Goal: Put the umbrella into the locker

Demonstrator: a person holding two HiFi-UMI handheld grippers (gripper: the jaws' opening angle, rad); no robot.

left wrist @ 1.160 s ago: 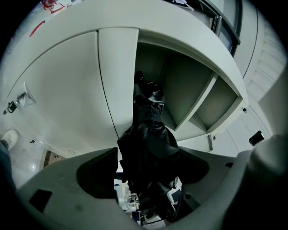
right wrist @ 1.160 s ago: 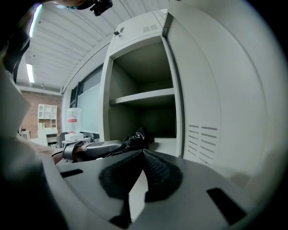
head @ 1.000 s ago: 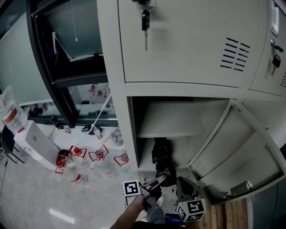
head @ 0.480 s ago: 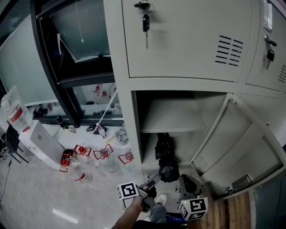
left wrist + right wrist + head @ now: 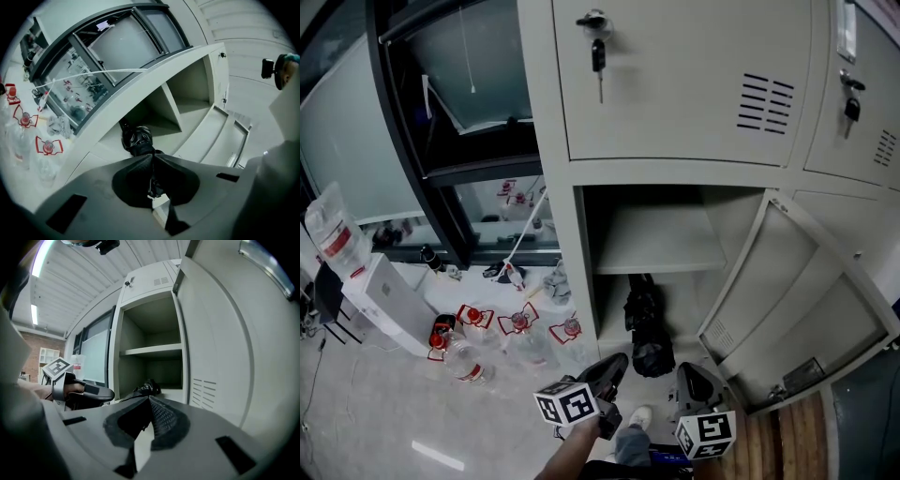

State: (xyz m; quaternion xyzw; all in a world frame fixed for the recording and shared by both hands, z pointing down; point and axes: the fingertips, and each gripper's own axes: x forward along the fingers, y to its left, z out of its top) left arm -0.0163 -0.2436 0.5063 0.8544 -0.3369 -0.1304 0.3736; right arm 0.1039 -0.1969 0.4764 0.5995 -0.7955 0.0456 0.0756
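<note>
A black folded umbrella lies on the floor of the locker's open lower compartment, under its shelf. It also shows in the left gripper view as a dark bundle, the umbrella, and in the right gripper view as the umbrella. My left gripper is just in front of the compartment, apart from the umbrella; its jaws have just closed with nothing between them. To its right my right gripper hovers shut and empty. It sees the left gripper beside it.
The locker door hangs open to the right. Keys dangle from the shut upper door. Several red-labelled water bottles and a white box lie on the floor at the left, below a dark window frame.
The left gripper's jaws went from open to shut. It pulled back a little from the umbrella's near end and rolled, its marker cube turning. The umbrella stays in the locker.
</note>
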